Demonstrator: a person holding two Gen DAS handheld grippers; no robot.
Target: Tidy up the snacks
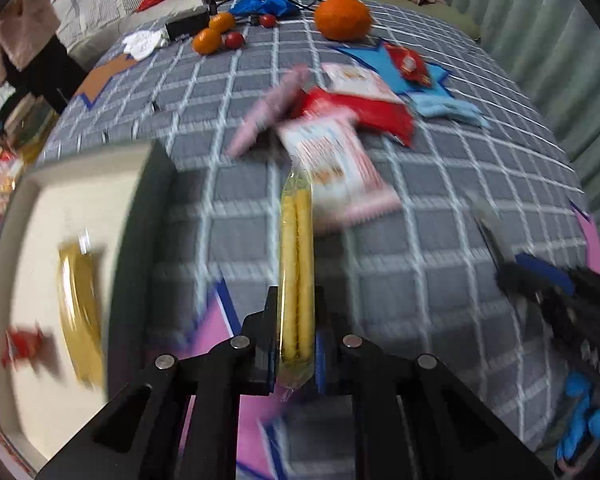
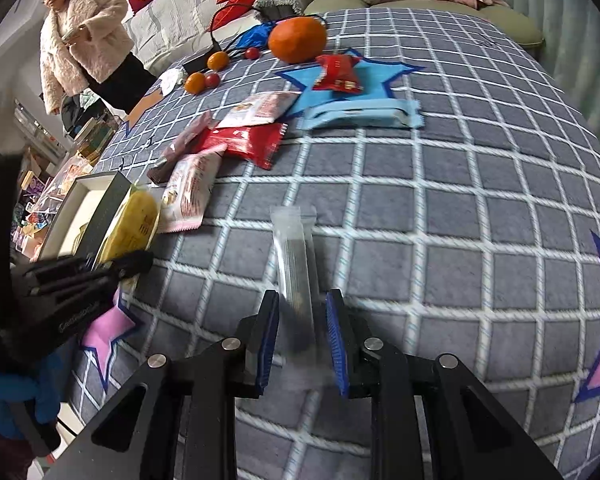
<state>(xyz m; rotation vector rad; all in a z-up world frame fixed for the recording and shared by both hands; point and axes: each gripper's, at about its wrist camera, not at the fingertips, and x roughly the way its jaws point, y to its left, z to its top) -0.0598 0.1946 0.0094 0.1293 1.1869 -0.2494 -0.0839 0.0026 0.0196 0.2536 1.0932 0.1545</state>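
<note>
A clear packet of two yellow wafer sticks (image 1: 297, 276) is being held firmly between the closed jaws of the left gripper (image 1: 296, 344), just beside the cream shallow box (image 1: 40, 216) (a gold packet (image 1: 80, 312) is already lying inside). A clear sleeve with a dark bar (image 2: 296, 276) is being straddled, not yet squeezed, by the half-open right gripper (image 2: 303, 344) on the grey checked blanket (image 2: 460, 240). Several red and pink packets (image 2: 240, 140) are being left near the far edge, it seems.

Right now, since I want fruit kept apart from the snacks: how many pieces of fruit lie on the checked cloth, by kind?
Large orange: 1
Small oranges: 2
Small red fruits: 2
Total: 5
</note>
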